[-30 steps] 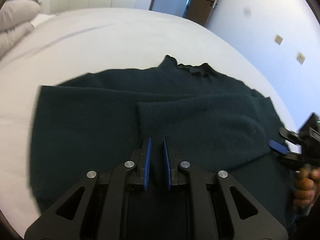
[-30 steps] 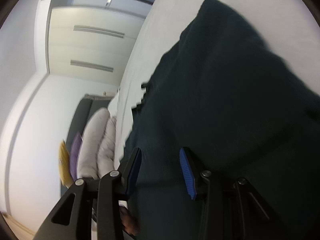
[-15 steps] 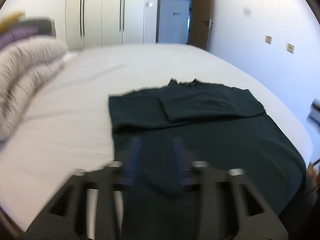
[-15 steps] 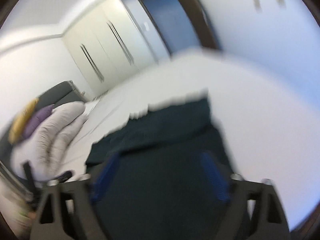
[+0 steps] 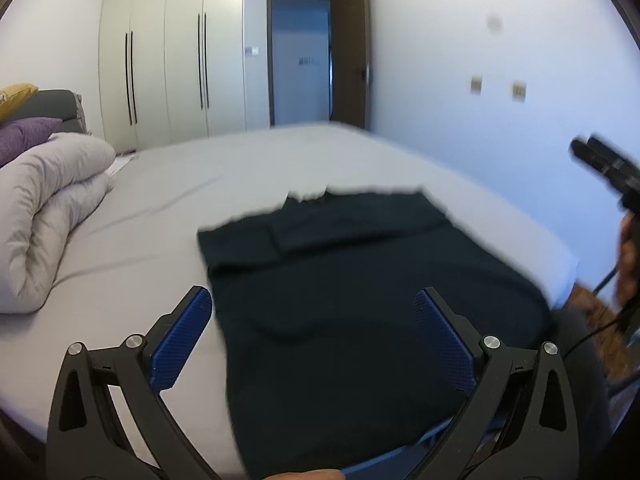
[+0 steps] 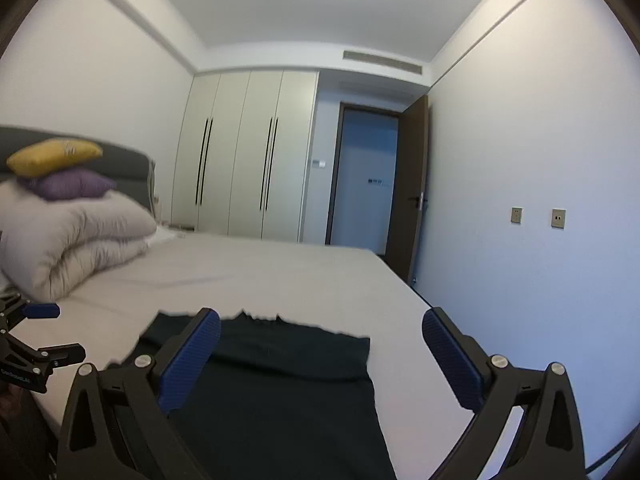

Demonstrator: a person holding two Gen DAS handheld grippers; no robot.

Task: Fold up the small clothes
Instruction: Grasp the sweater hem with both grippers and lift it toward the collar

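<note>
Both grippers, left gripper (image 5: 314, 342) and right gripper (image 6: 320, 364), have released the dark sweater (image 5: 360, 300) and lifted away. The left jaws are opening and the right stand spread, both empty, so this fold looks finished on the bed (image 5: 140, 240).

no legible text, small sign on door glass (image 6: 378, 181) too blurred

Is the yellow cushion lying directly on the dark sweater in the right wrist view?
No: the yellow cushion sits atop a purple cushion by the headboard, far from the dark sweater.

Pale bed (image 5: 280, 160) carries dark sweater (image 5: 360, 300) spread flat; rolled duvet (image 5: 52, 208) at left.
</note>
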